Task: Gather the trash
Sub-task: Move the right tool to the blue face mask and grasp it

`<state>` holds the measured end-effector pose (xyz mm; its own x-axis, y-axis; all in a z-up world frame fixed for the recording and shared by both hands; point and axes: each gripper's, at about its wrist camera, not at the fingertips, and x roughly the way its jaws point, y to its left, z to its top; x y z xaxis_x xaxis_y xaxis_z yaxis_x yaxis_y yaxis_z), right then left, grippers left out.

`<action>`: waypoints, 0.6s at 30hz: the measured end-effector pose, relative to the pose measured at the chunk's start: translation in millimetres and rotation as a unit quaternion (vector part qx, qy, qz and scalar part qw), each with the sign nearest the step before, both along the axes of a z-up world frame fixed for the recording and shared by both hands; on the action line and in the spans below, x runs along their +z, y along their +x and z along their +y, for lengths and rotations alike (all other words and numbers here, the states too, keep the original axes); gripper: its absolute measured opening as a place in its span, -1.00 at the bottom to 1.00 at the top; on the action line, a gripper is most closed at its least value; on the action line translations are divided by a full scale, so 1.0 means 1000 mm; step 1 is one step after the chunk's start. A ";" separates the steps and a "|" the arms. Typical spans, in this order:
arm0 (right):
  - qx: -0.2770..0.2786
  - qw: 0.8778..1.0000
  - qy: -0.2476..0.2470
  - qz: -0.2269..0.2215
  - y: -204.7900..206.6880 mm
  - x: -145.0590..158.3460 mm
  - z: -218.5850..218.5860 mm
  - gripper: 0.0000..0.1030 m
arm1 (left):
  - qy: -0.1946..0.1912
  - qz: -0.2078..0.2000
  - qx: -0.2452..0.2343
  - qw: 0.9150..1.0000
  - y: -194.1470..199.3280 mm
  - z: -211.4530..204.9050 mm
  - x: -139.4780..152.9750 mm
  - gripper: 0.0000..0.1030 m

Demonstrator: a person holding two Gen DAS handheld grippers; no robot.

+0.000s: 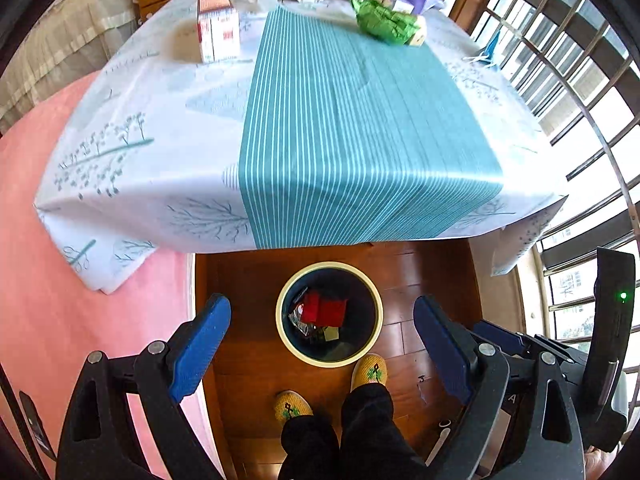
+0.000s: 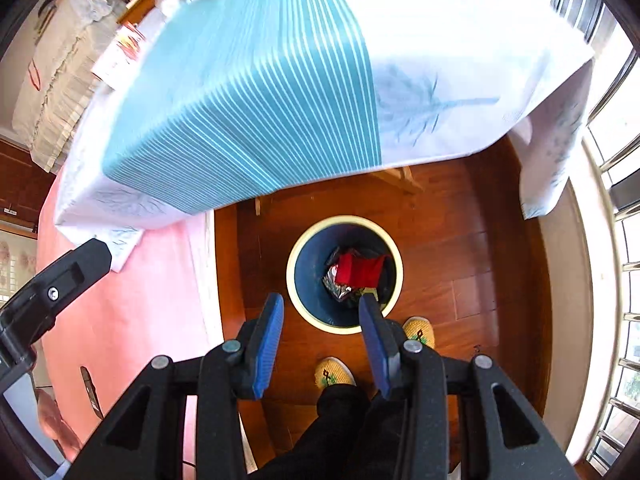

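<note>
While both grippers point down w/ nothing between their blue pads, left gripper [image 1: 322, 322] spread wide, right gripper [image 2: 322, 316] half open, a cream-rimmed dark bin [image 1: 329, 361] on wood floor holds red and foil trash [image 1: 320, 314].

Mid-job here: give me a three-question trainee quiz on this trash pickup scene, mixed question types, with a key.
1. True or false: the left gripper holds a piece of trash.
2. Multiple choice: where does the bin stand? A) on the table B) on the wooden floor in front of the person's slippers C) on the pink bed
3. Fill in: the crumpled wrapper at the table's far edge is ____ in colour.

Key:
1. False; both the left and the right gripper are open and empty.
2. B
3. Green
</note>
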<state>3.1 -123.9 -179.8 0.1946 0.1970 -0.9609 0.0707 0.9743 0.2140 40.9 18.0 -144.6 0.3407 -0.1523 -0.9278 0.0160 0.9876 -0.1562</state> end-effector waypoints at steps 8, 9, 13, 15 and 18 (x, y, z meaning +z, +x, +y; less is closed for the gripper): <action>-0.014 0.997 -0.025 -0.073 -0.005 0.090 -0.001 -0.23 | -0.010 -0.065 -0.033 0.997 -0.004 0.003 0.094 0.78; -0.018 0.996 -0.027 -0.082 -0.004 0.100 -0.004 -0.23 | -0.009 -0.077 -0.035 0.996 -0.004 0.004 0.105 0.78; -0.034 0.991 -0.038 -0.122 0.002 0.136 -0.009 -0.23 | -0.010 -0.113 -0.033 0.993 -0.003 0.010 0.143 0.78; -0.042 0.988 -0.041 -0.141 0.008 0.151 -0.013 -0.23 | -0.007 -0.132 -0.030 0.991 0.001 0.015 0.157 0.78; -0.047 0.983 -0.047 -0.169 0.012 0.173 -0.017 -0.23 | 0.004 -0.153 -0.026 0.988 0.007 0.020 0.171 0.78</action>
<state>15.0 -141.0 -6.3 0.5187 0.0757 -0.8516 0.1020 0.9835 0.1496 48.2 37.9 26.0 0.5967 -0.1712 -0.7840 0.1127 0.9852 -0.1293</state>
